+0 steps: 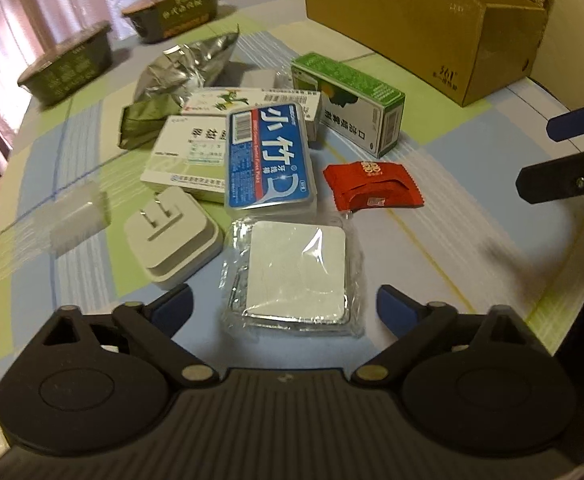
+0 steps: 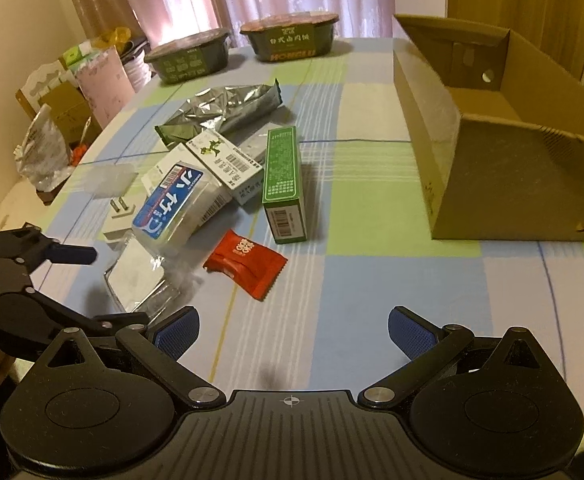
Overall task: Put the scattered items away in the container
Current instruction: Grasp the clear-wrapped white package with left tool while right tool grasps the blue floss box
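Note:
Scattered items lie in a heap on the checked tablecloth. A clear pack holding a white square lies between the wide-open fingers of my left gripper, which hold nothing. Beyond it are a blue floss box, a white plug adapter, a red sachet, a green carton, white medicine boxes and a silver foil bag. The open cardboard box stands far right. My right gripper hovers open and empty over bare cloth.
Two dark green instant-noodle bowls stand at the table's far edge before pink curtains. A translucent small box lies left of the adapter. Bags and cartons crowd the floor beyond the left table edge. Bare cloth lies between heap and cardboard box.

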Available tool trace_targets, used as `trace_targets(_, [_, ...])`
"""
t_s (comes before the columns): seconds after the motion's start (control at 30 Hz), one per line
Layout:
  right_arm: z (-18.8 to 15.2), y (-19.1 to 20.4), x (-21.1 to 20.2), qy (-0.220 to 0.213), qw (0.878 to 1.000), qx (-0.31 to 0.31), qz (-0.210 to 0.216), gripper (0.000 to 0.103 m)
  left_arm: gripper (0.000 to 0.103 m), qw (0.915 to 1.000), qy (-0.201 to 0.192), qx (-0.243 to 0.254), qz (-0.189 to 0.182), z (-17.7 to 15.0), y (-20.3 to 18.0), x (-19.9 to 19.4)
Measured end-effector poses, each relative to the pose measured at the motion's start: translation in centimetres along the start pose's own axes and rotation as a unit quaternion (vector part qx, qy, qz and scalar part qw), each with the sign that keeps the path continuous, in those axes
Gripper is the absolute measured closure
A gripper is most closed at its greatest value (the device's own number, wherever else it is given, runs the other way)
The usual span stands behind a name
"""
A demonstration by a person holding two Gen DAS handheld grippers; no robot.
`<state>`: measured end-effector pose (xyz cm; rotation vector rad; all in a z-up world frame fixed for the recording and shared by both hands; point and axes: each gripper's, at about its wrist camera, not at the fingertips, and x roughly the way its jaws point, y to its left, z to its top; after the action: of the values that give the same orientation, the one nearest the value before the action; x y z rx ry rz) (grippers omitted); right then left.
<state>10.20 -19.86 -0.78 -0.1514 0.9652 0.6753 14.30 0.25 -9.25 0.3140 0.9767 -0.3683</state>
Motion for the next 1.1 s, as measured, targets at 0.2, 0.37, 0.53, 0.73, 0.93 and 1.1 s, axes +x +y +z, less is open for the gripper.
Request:
trace_targets(0.2, [0.5, 0.3, 1.5, 0.008, 1.0, -0.003, 0.001, 0.0, 0.023, 0.9998, 0.013, 0.004, -0.017, 0.2, 0.2, 1.8])
trace_targets(0.37, [1.2, 1.0, 2.1, 0.005, 1.0, -0.006, 0.011, 0.0, 0.036, 0.9995, 0.022, 0.002, -0.024, 0.2, 0.2, 1.4])
trace_targets(0.53, [2.4, 2.9, 2.6, -0.007, 0.999, -0.038, 0.03, 0.0, 0.036, 0.9993, 0.03, -0.003, -0.023, -0.8, 0.6, -0.2])
trace_targets(0.73, [4.2, 6.9, 4.1, -0.027, 0.98, -0.193, 0.046, 0.0, 0.036, 0.9993, 0.032, -0.017, 0.007, -1.6, 2.1, -1.5])
trace_targets(0.93, [5.4, 10.4, 6.9, -0.02, 0.934, -0.352, 0.059, 0.0, 0.036, 0.9965, 0.047, -0.059, 0.035, -1.4, 4.0, -0.8])
trace_targets(1.1, [5.6, 12.1, 9.9, -0.001, 0.896, -0.44, 0.056, 0.0, 0.036, 0.9942, 0.059, -0.079, 0.043, -1.7, 4.9, -0.3])
